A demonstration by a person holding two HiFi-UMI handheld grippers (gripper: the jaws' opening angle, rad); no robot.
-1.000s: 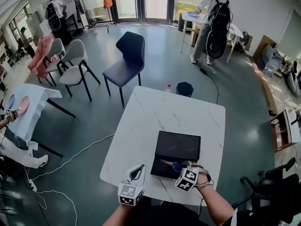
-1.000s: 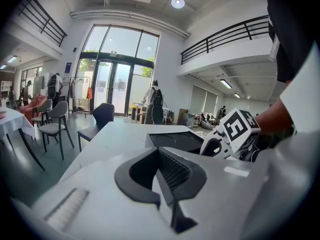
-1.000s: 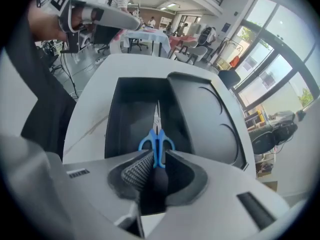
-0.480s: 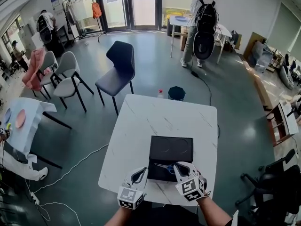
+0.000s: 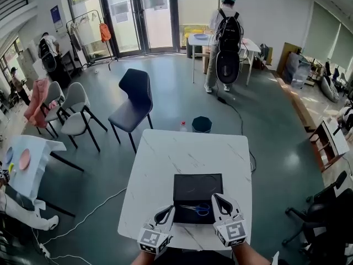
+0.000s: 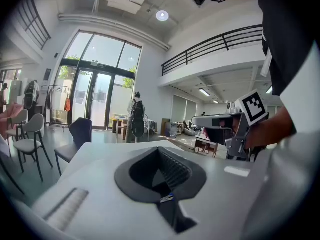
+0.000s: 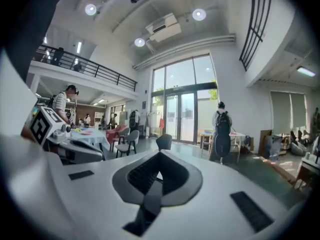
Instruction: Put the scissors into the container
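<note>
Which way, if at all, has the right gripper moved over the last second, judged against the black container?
Yes. The right gripper has swung right, off the scissors inside the container, to the container's right edge.

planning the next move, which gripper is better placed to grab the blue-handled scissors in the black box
Right, probably. The blue-handled metal scissors lie in the black rectangular container with the handles toward the right gripper; the left gripper faces only the blade tips. Both are shut and empty.

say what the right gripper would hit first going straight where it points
Probably nothing close: the right gripper points level over the table; the dark chair beyond looks first in line, depth unclear.
</note>
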